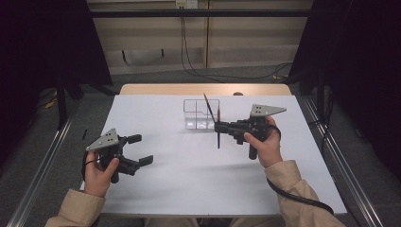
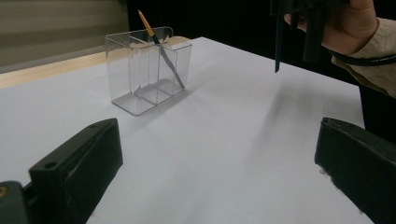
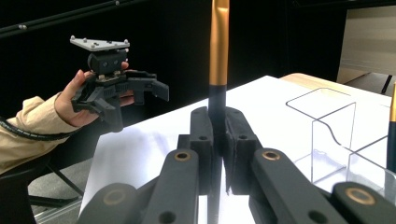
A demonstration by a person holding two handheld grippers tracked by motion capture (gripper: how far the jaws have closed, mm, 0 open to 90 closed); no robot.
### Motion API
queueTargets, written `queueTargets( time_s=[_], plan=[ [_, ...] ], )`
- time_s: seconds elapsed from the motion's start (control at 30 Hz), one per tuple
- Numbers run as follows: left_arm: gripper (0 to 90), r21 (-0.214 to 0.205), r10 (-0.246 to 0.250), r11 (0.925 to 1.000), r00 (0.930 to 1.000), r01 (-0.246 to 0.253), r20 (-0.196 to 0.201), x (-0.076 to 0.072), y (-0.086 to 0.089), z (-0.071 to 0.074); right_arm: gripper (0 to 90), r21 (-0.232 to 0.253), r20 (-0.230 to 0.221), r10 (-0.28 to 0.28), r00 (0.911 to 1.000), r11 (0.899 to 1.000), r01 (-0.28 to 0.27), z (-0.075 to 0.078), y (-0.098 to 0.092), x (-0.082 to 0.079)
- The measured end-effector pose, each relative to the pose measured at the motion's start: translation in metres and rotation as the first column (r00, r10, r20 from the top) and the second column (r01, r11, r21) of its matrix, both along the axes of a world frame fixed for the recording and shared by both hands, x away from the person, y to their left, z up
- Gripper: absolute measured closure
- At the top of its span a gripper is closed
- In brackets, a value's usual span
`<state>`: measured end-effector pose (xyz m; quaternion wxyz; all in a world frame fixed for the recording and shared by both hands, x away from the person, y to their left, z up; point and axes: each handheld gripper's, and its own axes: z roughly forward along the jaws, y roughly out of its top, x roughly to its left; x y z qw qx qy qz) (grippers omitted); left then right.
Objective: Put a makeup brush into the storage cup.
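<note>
While clamped, the pen (image 3: 218, 60) stands upright in right claw (image 3: 218, 140).

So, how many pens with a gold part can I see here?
2. One black pen with a gold end leans inside the clear plastic divided holder. The other black-and-gold pen is clamped upright in the right gripper, near the holder.
</note>
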<state>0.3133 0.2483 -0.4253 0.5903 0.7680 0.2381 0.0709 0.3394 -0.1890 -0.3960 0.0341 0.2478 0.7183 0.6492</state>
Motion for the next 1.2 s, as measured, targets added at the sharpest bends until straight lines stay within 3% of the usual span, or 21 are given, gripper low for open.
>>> queueTargets(
  time_s=[0.7, 1.2],
  plan=[
    [0.9, -0.009, -0.022, 0.9997, 0.9997, 0.022, -0.014, 0.000, 0.000, -0.006, 84.0, -0.015, 0.016, -0.091, 0.9957, 0.996, 0.091, 0.005, 0.000, 0.029],
    [1.0, -0.016, -0.017, 0.9997, 0.9998, 0.017, -0.013, -0.002, 0.005, -0.005, 84.0, -0.008, 0.040, -0.185, 0.9820, 0.983, 0.185, 0.010, 0.003, 0.051]
  ],
)
